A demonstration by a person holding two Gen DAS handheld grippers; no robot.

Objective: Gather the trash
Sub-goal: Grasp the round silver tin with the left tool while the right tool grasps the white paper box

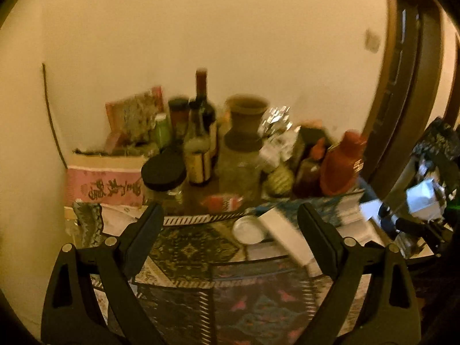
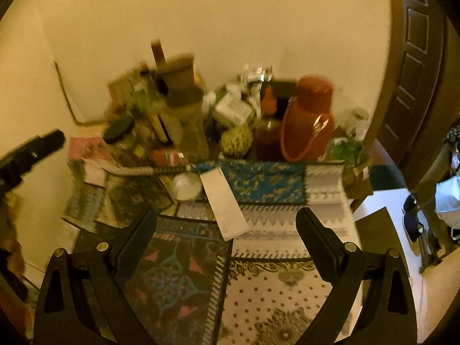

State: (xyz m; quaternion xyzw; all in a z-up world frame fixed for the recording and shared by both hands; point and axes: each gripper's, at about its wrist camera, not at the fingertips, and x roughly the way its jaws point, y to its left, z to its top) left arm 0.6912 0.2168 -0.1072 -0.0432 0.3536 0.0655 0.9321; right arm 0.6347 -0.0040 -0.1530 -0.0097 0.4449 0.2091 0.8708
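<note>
Ahead, white carton between open jaws

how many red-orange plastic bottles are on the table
2, both at the table's back right: a large red-orange flask with a cord handle, and just left of it a smaller bottle with an orange nozzle cap. Clutter and blur may hide more.

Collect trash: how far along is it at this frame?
Nothing looks collected yet. Both grippers, left and right, hang open and empty above the patterned cloth. The white flat packet and round white lid lie loose on it, untouched. No bin shows in either view.
</note>
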